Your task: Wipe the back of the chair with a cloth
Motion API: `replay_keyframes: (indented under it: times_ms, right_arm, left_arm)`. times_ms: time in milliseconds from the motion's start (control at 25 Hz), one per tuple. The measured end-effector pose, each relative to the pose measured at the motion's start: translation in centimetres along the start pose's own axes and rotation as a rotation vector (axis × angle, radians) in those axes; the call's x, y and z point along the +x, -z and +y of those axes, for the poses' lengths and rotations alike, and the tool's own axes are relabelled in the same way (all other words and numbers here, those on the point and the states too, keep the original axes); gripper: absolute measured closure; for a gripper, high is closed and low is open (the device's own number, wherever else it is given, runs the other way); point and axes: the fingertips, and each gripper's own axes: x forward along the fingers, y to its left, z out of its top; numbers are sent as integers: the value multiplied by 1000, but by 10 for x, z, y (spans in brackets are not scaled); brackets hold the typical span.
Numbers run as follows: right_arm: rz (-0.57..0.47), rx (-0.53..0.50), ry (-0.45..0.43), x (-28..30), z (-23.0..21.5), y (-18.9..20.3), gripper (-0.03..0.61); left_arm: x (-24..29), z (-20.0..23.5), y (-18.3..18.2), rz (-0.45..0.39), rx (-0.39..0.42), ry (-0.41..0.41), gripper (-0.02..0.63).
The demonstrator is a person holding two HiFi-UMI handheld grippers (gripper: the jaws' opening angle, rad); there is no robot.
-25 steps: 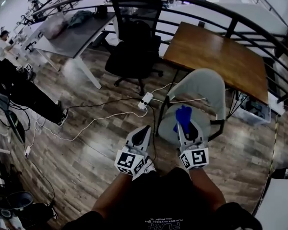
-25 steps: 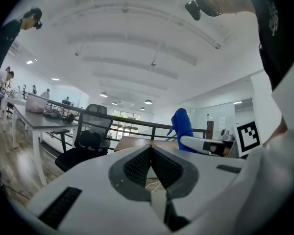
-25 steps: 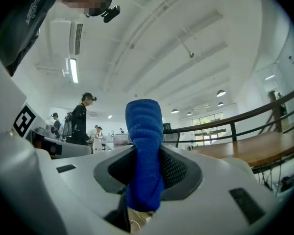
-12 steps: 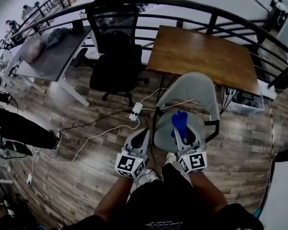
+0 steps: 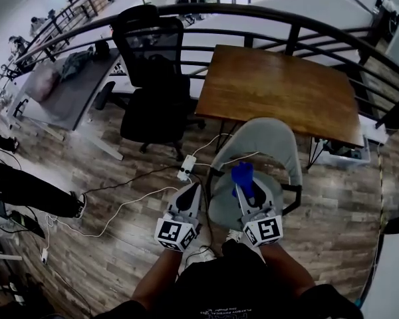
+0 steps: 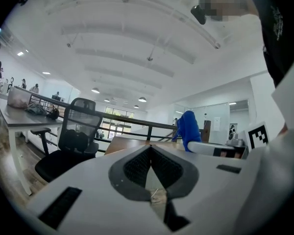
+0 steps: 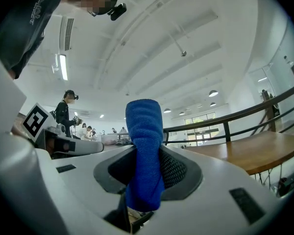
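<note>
Head view, looking steeply down: a plank floor (image 5: 113, 244) bounded at 12 o'clock by a dark curved railing (image 5: 206, 8). A wooden table (image 5: 279, 88) stands at 1 o'clock; a black office chair (image 5: 153, 78) stands at 11 o'clock. The grey chair (image 5: 259, 145) sits at the table's 6 o'clock edge, its back toward the table and its seat toward the person. The left tongs (image 5: 193, 189) are closed together and empty, at 9 o'clock of the seat and over the floor. The right tongs (image 5: 240, 190) are clamped on a blue cloth (image 5: 243, 175), which stands up over the seat, short of the chair's back. A white power strip (image 5: 185, 168) lies on the floor at 9 o'clock of the grey chair.
</note>
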Motion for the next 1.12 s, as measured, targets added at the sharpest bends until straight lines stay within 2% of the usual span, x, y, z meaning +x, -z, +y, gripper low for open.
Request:
replay_keyframes:
  times_ms: [120,240,320,600,800,960,1120]
  right_arm:
    - [7,40,-19,9,-10,4,456]
    - [37,31,-53,10,-17,13,456]
    - [48,47,-39,11,-28,23,456]
    - [51,70,94,23,-73,43,456]
    - [40,48,209,33,-104,61,456]
    - [40,44,300,52,-121,74,457]
    - [58,41,339,76,-133,97,456]
  left_arm:
    - [19,0,1,12,3,-5,611]
    - [38,-4,5,28,5,-10,611]
    - [49,-3,10,39,3,-14,611]
    - [85,7,29,86,-18,26,611]
    - [121,13,47,84,-24,92,611]
    - [162,17,63,91,3,170,611]
    - [200,31,81,81,-15,189,611]
